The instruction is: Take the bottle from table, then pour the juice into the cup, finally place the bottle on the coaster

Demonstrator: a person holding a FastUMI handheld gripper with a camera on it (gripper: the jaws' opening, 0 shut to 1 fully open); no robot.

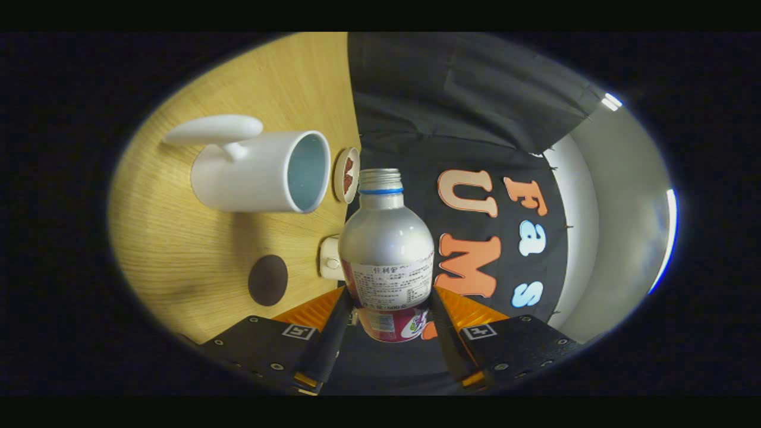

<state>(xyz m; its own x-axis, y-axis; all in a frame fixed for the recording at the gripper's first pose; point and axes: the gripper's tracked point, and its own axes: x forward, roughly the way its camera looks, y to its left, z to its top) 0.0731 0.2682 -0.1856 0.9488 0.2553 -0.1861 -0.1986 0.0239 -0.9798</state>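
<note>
My gripper is shut on a silver bottle, with both fingers pressing on its lower labelled body. The bottle has no cap, and its threaded neck with a blue ring points straight ahead of the fingers. The whole view is rolled sideways, so the bottle lies roughly level with the wooden table. A white cup with a handle stands on the table, and its open mouth is close beside the bottle's neck. A dark round coaster lies on the table nearer the fingers than the cup.
A small round disc with a brown pattern sits just beyond the cup's rim, near the table's far edge. A small white object lies on the table partly behind the bottle. The black booth wall hangs past the table.
</note>
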